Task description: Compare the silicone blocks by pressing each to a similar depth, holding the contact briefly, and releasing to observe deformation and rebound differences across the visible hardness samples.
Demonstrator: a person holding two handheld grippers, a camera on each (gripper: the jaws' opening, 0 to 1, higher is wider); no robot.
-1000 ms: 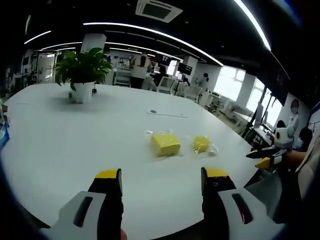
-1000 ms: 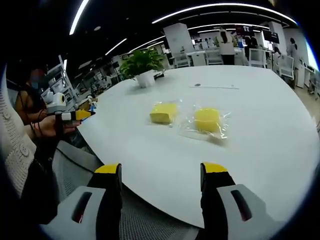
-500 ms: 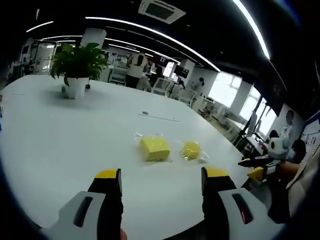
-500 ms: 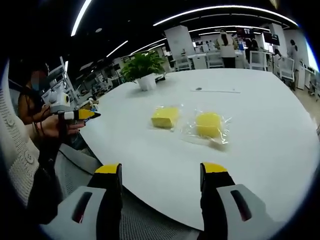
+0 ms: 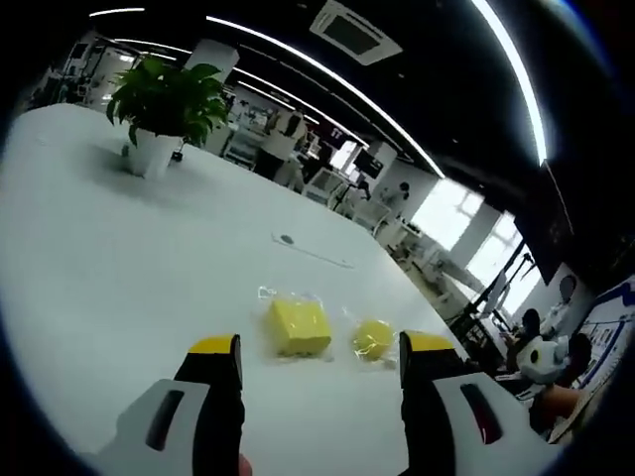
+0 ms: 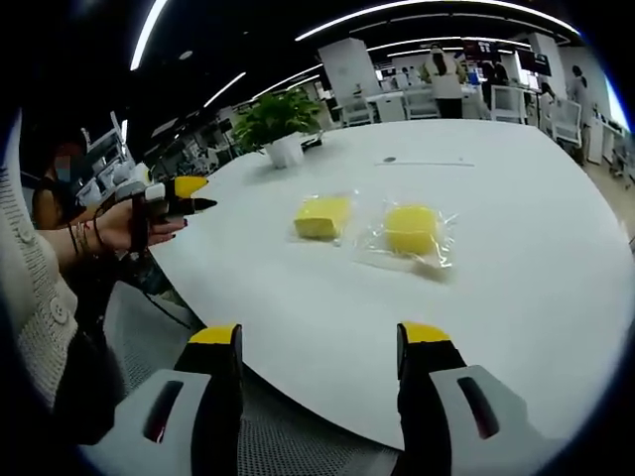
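Two yellow silicone blocks lie in clear bags on the white table [image 6: 516, 268]. The square block [image 5: 300, 327] [image 6: 322, 217] sits beside the round block [image 5: 373, 338] [image 6: 411, 228], a small gap between them. My left gripper [image 5: 322, 349] is open, its yellow-tipped jaws framing both blocks from the near side without touching them. In the right gripper view a hand holds the left gripper [image 6: 189, 195] up at the table's left edge. My right gripper [image 6: 319, 337] is open too, back from the table's near rim, well short of the blocks.
A potted plant [image 5: 164, 109] [image 6: 280, 124] stands farther along the table. A small dark disc [image 5: 286, 239] and a thin strip [image 5: 317, 254] lie beyond the blocks. A mesh chair [image 6: 278, 436] sits under my right gripper. Desks, chairs and people fill the background.
The left gripper has risen and come in over the table, so the blocks now sit low between its jaws. The right gripper has barely moved. The blocks lie where they were.
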